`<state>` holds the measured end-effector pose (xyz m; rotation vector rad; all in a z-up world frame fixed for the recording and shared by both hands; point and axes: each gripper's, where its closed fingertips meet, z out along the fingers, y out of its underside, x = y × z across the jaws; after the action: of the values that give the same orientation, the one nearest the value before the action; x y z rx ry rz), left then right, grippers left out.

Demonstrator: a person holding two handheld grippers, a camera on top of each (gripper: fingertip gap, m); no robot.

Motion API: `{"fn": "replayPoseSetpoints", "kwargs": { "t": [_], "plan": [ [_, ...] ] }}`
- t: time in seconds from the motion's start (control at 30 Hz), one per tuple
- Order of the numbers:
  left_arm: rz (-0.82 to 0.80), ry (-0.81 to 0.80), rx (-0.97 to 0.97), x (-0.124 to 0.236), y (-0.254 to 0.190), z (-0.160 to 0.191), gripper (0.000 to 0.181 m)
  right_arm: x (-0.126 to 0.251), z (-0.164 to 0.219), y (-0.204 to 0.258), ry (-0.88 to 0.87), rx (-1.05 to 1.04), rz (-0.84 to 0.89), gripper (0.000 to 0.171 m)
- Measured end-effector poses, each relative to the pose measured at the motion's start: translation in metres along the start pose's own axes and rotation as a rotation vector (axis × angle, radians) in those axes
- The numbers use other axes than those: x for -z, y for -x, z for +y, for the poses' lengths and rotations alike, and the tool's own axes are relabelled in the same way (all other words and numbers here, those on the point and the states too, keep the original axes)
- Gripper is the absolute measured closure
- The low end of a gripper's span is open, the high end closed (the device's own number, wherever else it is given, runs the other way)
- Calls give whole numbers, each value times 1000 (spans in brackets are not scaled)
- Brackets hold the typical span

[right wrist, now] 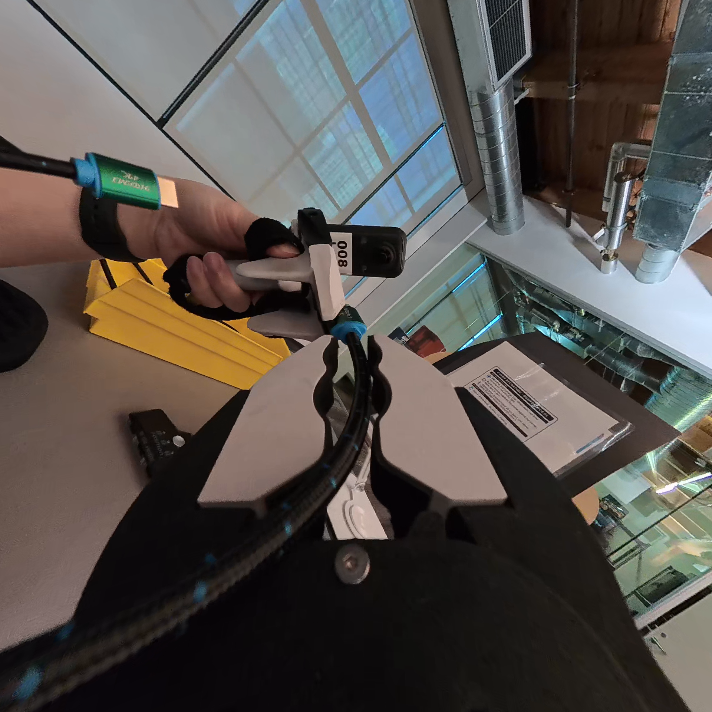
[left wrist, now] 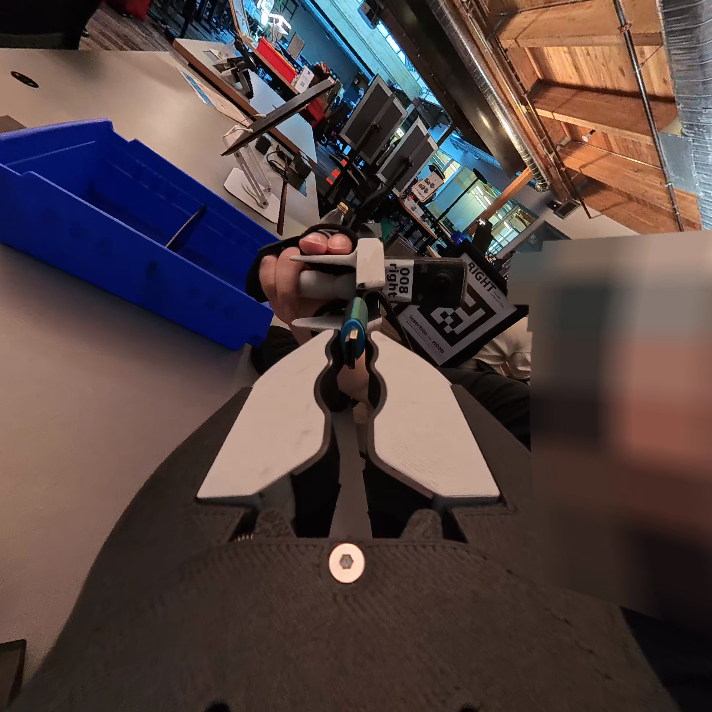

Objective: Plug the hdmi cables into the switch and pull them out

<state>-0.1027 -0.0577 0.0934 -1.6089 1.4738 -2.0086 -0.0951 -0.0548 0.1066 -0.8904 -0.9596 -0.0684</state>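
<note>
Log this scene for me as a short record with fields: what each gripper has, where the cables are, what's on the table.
Left gripper: tips either side of a green-and-blue HDMI plug; clamping unclear
Right gripper: black braided cable runs between its fingers; grip unclear
Second plug: green metal HDMI plug in the air, tip bare
Switch: small black box on the beige table, partly hidden
Containers: blue plastic bin; yellow plastic tray

The switch (right wrist: 154, 439) is half hidden behind the right gripper (right wrist: 352, 343) (black).
</note>
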Motion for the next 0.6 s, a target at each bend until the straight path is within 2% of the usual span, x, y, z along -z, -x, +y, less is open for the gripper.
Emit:
{"fn": "replayPoseSetpoints", "kwargs": {
  "t": [0.03, 0.3, 0.43, 0.5, 0.6],
  "plan": [
    [3, 5, 2, -1, 0, 1, 171, 1, -1, 0, -8, 3, -2, 156],
    [5, 17, -9, -1, -2, 2, 171, 2, 11, -5, 33, -76, -20, 148],
    [10, 31, -17, -6, -4, 4, 171, 1, 8, 12, -12, -158, -142, 143],
    [19, 41, -10, -9, -4, 6, 171, 0, 3, 9, -44, -139, -93, 145],
    [18, 38, 2, -8, -2, 6, 171, 1, 3, 5, -26, -28, -23, 157]
  ]
}}
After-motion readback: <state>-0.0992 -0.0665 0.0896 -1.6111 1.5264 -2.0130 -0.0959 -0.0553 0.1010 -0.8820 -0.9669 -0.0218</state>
